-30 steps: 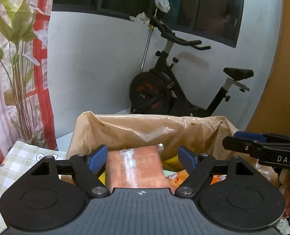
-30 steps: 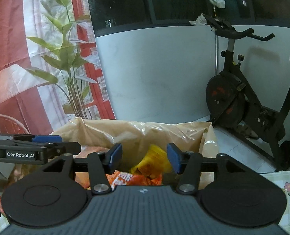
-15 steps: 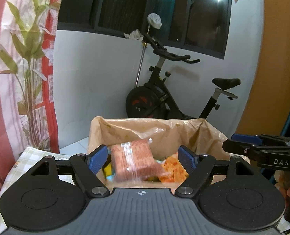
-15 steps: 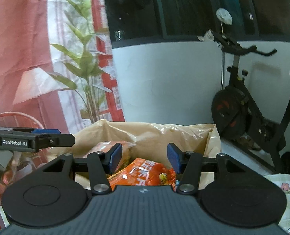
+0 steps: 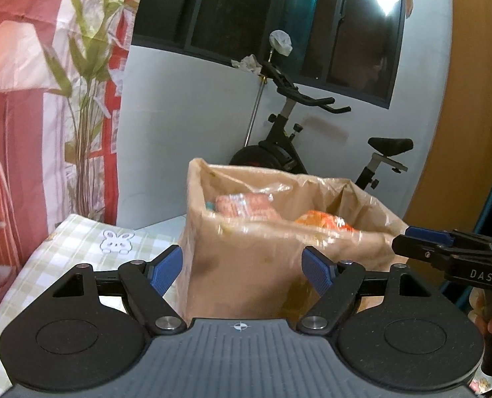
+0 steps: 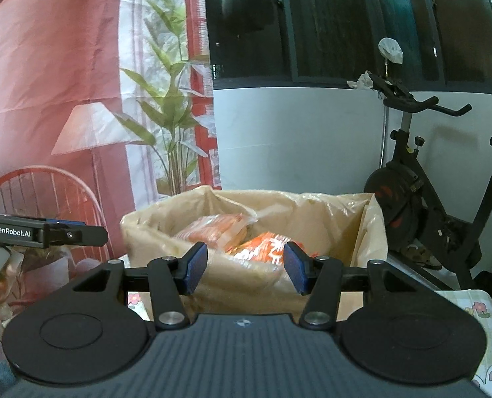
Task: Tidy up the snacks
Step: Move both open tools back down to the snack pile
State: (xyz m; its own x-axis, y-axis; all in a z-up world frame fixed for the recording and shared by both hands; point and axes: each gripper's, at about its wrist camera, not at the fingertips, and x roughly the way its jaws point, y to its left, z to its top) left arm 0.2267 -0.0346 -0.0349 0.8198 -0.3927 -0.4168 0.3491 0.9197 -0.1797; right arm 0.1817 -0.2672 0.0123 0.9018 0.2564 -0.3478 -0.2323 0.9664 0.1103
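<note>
Entry: you are holding left gripper (image 5: 242, 267) and right gripper (image 6: 244, 267) spread and empty. Snack packets (image 6: 212, 230) are lying in the lined box (image 5: 246, 265), straight ahead of both, slightly below.

Left gripper (image 5: 242, 267) and right gripper (image 6: 244, 267) level, fingers spread, empty.

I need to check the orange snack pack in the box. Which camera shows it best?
The right wrist view: the orange snack pack sits sharp between the open fingers, print visible. In the left wrist view it is a blurred sliver behind the box rim.
</note>
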